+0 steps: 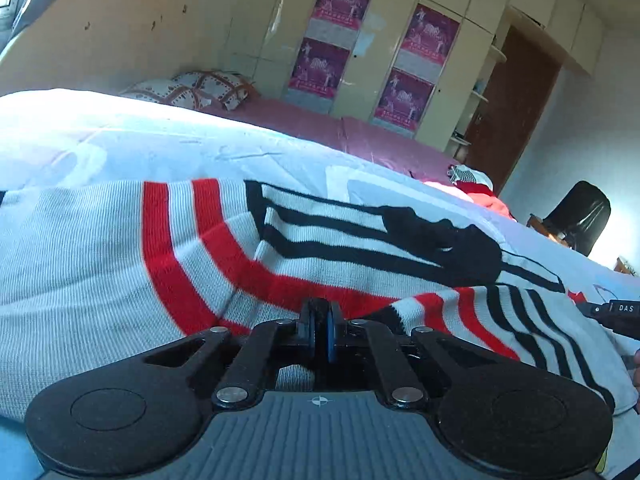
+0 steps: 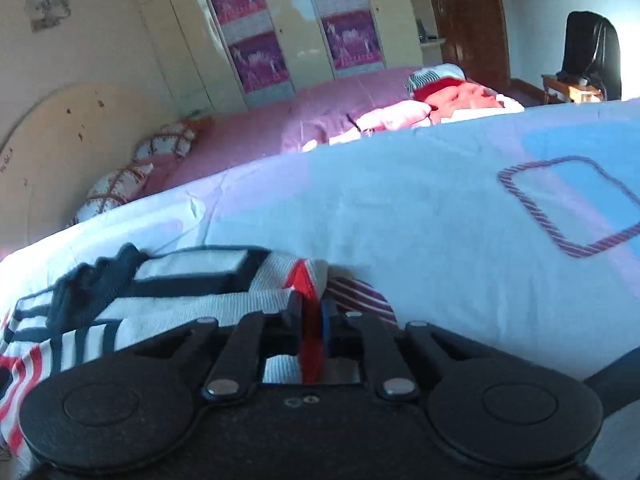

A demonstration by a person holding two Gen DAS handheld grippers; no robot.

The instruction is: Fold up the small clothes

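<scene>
A small white knit sweater (image 1: 120,240) with red and black stripes lies on the bed's pale quilt (image 1: 200,148). My left gripper (image 1: 321,312) is shut, its jaws pinched on the sweater's near edge by the red stripes. In the right wrist view the sweater (image 2: 192,304) lies to the left, and my right gripper (image 2: 312,316) is shut on a red-and-white edge of it. The other gripper's tip (image 1: 616,316) shows at the right edge of the left wrist view.
The quilt (image 2: 440,240) spreads to the right with a rope-pattern print. A pile of red and white clothes (image 2: 452,100) lies further back on the pink sheet (image 2: 260,132). Pillows (image 1: 192,88), a wardrobe (image 1: 360,40) and a black chair (image 2: 592,56) stand behind.
</scene>
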